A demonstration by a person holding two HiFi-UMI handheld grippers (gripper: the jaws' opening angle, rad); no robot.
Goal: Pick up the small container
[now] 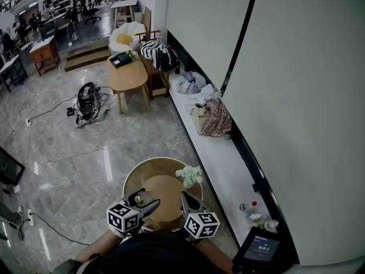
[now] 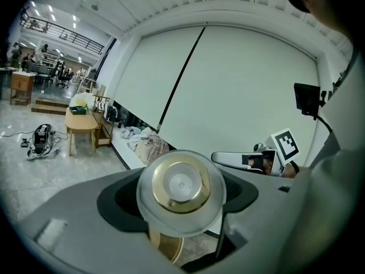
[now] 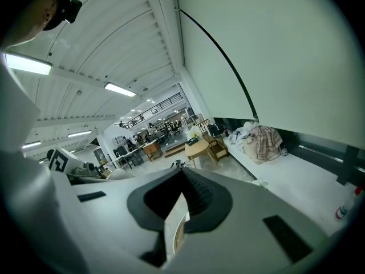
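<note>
The small container point(image 2: 181, 190) is a clear round jar with a gold cap, seen end-on in the left gripper view. My left gripper point(image 2: 182, 216) is shut on it. In the head view the small container point(image 1: 137, 199) shows between the left gripper's point(image 1: 147, 204) jaws, above the near edge of a round wooden table point(image 1: 169, 188). The right gripper point(image 1: 186, 199) hovers beside it over the same table. In the right gripper view, the right gripper point(image 3: 182, 173) has its jaws together with nothing between them.
A pale green and white bunch point(image 1: 190, 176) sits at the round table's far right rim. A white ledge point(image 1: 228, 170) along the wall carries clothes point(image 1: 214, 117), small bottles point(image 1: 251, 205) and a screen point(image 1: 261, 248). An oval wooden table point(image 1: 126, 74) and cabled gear point(image 1: 86, 101) stand farther off.
</note>
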